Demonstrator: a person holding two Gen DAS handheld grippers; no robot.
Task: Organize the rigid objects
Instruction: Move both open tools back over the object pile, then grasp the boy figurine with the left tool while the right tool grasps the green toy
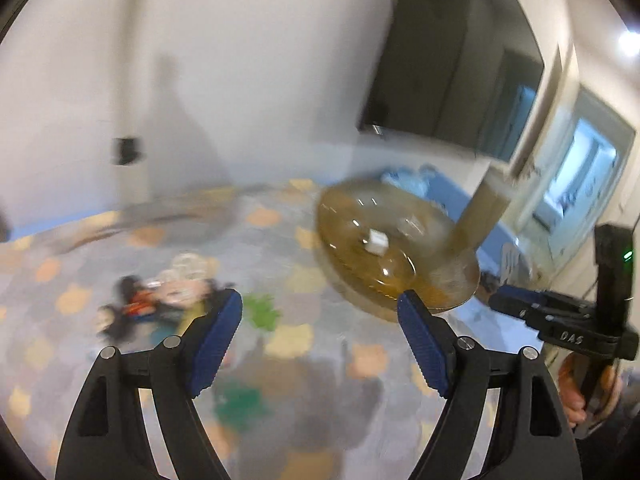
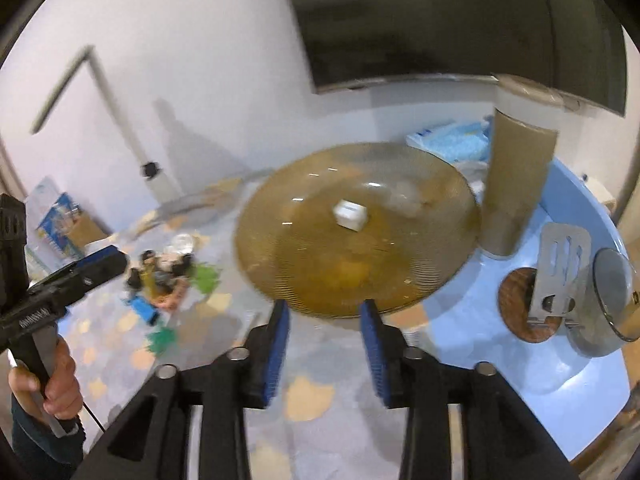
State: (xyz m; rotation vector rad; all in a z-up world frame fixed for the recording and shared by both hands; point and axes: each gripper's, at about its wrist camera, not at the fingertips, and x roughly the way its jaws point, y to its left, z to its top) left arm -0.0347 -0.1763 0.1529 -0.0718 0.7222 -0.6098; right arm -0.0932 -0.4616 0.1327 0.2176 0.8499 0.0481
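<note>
An amber glass plate (image 2: 360, 232) with a small white block (image 2: 351, 214) on it hangs over the edge of a blue table (image 2: 568, 360); it also shows in the left wrist view (image 1: 384, 240). My right gripper (image 2: 326, 312) is open, its blue pads either side of the plate's near rim, with no contact that I can tell. My left gripper (image 1: 320, 308) is open and empty above the floor, left of the plate. A tall amber glass tumbler (image 2: 516, 188) stands beside the plate.
On the table are a metal spatula (image 2: 560, 272) over a round wooden coaster (image 2: 520, 304), a glass cup (image 2: 612, 300) on its side, and blue packets (image 2: 452, 140) at the back. Small toys (image 2: 164, 276) lie scattered on the patterned floor mat (image 1: 288, 344).
</note>
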